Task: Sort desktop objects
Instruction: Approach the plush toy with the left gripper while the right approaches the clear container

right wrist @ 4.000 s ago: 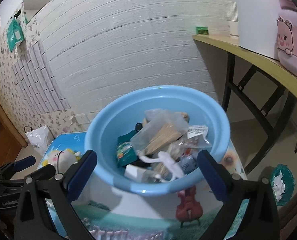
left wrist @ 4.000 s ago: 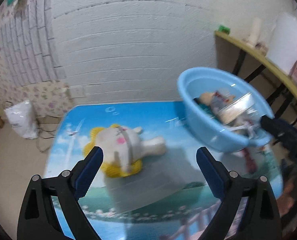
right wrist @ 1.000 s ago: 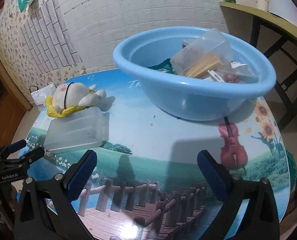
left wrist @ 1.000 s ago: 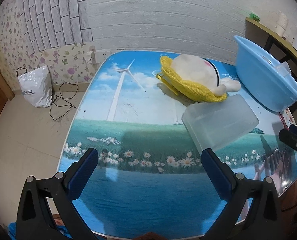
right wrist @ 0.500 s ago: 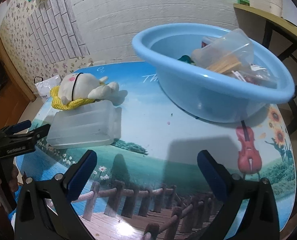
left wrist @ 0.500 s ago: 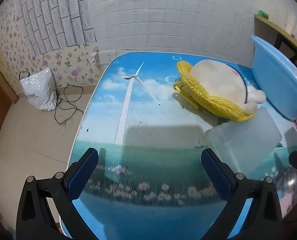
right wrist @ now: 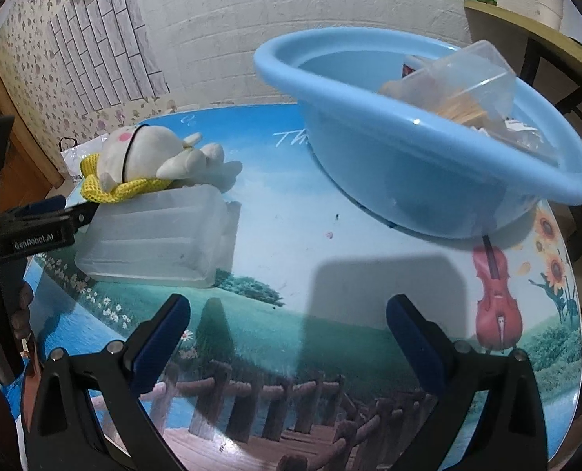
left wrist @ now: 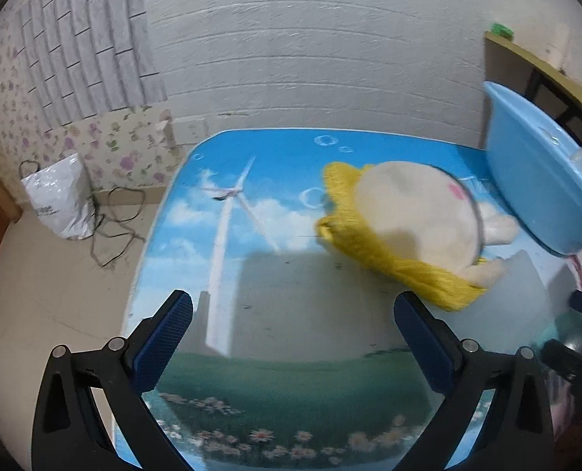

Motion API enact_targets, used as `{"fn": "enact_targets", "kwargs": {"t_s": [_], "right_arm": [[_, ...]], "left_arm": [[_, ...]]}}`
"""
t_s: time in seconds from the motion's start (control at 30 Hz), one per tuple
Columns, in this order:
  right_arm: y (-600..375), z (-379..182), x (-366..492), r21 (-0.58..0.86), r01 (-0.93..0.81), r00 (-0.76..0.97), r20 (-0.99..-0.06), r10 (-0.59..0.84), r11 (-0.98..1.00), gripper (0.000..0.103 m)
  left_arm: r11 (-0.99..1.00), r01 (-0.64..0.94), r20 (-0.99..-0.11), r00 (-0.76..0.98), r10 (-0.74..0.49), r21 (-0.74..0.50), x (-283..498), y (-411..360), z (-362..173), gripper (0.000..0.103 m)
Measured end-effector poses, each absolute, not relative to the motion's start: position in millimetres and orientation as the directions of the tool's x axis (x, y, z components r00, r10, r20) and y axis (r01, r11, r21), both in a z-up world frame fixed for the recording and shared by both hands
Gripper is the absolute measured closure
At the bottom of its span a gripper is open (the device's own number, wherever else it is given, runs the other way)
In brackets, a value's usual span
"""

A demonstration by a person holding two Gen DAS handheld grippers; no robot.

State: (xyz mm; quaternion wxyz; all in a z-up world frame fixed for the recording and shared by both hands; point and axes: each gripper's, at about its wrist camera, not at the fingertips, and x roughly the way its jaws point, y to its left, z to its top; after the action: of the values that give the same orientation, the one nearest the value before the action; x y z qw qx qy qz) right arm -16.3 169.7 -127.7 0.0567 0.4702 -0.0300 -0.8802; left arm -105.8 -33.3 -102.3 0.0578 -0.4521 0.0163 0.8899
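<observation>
Hovering over the printed table (right wrist: 275, 235), the right gripper (right wrist: 288, 335) has its fingers spread wide with nothing between them; bare tabletop lies ahead of them. Beyond its right finger sits the blue basin (right wrist: 428, 165), holding clutter, its rim overhanging near the table's right edge. Past its left finger lies a translucent box (right wrist: 157, 235), with the plush toy (right wrist: 153, 157) resting against its far side. The left gripper (left wrist: 293, 339) is likewise spread and empty, the toy just beyond its right finger.

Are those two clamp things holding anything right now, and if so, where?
Nothing is held. The left gripper and right gripper both have open jaws over the table, with nothing between them.
</observation>
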Motion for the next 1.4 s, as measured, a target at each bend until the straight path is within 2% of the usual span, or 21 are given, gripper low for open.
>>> {"fn": "enact_targets", "kwargs": {"t_s": [0.33, 0.9, 1.17, 1.4], "right_arm": [[170.9, -125.4, -14.4, 0.115, 0.078, -0.555, -0.82, -0.139, -0.99, 0.0], [198.8, -105.0, 9.1, 0.177, 0.005, -0.605, -0.783, -0.144, -0.984, 0.0], [203.3, -99.4, 13.8, 0.186, -0.006, -0.617, -0.774, -0.143, -0.983, 0.0], [198.1, -99.8, 10.9, 0.188, 0.011, -0.618, -0.771, -0.154, -0.982, 0.0]], "left_arm": [[-0.965, -0.259, -0.809, -0.561, 0.176, -0.03, -95.3, 2.5, -100.3, 0.0], [-0.92, -0.391, -0.813, -0.523, 0.255, -0.038, -63.4, 62.8, -92.4, 0.0], [-0.925, -0.378, -0.815, -0.527, 0.242, -0.031, -60.1, 59.0, -90.9, 0.0], [-0.957, -0.278, -0.802, -0.552, 0.23, -0.082, -65.7, 22.8, -83.6, 0.0]]}}
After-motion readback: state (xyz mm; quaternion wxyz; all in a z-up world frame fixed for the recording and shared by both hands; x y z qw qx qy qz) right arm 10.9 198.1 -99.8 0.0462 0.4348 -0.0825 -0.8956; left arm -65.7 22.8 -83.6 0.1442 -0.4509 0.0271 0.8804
